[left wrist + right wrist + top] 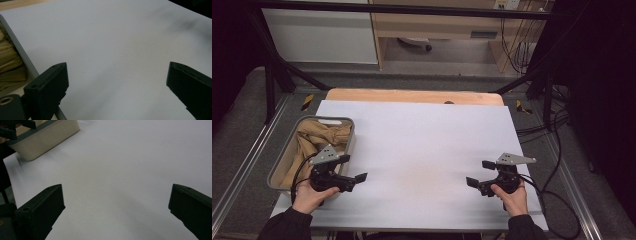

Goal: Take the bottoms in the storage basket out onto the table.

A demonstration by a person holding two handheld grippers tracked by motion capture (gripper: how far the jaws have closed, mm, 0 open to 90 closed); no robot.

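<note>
White sheeting covers the counter point(422, 145), bare at its middle, dark flooring around it. At its left edge sits a grey bin point(343, 121) holding crumpled tan cloth point(319, 137). Left claw point(354, 170) beside it and right claw point(479, 174) both gape empty; a shallow pinch may snag the bin's rim.

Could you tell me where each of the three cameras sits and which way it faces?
High view: above the person's side, looking forward and down on the white table; both hands show, with the left claw and right claw, plus the bin of tan cloth.
Left gripper view: rides the left claw, looking across the table; open jaws, bin rim at left.
Right gripper view: rides the right claw, facing the bin; open jaws.
Shared: both gripper views show table and bin.
</note>
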